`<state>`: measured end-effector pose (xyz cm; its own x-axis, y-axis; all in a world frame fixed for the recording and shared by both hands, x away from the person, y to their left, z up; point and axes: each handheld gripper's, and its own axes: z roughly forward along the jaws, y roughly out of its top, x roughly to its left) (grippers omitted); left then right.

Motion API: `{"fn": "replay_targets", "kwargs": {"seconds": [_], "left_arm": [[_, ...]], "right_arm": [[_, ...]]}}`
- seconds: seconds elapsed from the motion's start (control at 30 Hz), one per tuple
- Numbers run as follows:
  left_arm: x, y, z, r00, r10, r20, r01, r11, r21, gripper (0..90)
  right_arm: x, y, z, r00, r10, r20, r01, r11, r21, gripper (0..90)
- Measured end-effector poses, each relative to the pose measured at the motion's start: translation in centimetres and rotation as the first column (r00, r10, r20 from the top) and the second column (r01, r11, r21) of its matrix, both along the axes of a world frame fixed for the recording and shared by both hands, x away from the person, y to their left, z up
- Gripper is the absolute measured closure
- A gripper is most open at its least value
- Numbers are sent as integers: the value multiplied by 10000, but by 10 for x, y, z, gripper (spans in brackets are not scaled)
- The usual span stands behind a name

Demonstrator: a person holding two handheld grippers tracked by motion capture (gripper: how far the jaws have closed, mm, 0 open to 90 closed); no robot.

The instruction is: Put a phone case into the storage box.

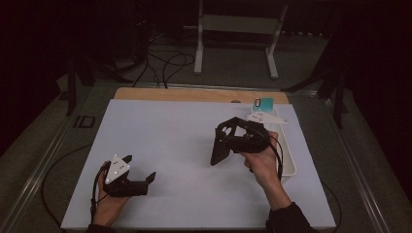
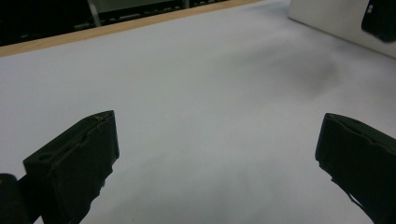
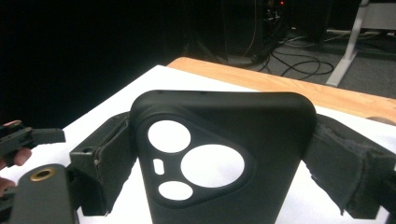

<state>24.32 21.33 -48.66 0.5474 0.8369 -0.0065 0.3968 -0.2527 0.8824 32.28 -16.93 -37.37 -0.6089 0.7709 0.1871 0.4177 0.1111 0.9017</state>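
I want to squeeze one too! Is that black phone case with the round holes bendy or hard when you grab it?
Probably a bit bendy: the black phone case with round camera holes looks like a thin, empty shell. It likely weighs little, since the right tool holds it up by its two edges alone. Its matte surface suggests it won't slip easily.

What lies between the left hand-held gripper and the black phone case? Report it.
Nothing: in the high view, only bare white table surface separates the open left hand-held gripper from the black phone case, which the right hand-held gripper clamps.
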Motion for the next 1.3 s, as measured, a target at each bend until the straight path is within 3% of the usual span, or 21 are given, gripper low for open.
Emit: {"fn": "replay_targets", "kwargs": {"seconds": [0.5, 1.3], "left_arm": [[-10, 13, -7, 9994, -293, 167, 291, 9996, 66, 2], [-9, 12, -10, 9994, -282, 196, 278, 9994, 188, 2]], "right_arm": [[13, -10, 9, 9992, -255, 303, 259, 9996, -116, 136], [46, -30, 16, 9929, -1177, 195, 1179, 9930, -82, 137]]}}
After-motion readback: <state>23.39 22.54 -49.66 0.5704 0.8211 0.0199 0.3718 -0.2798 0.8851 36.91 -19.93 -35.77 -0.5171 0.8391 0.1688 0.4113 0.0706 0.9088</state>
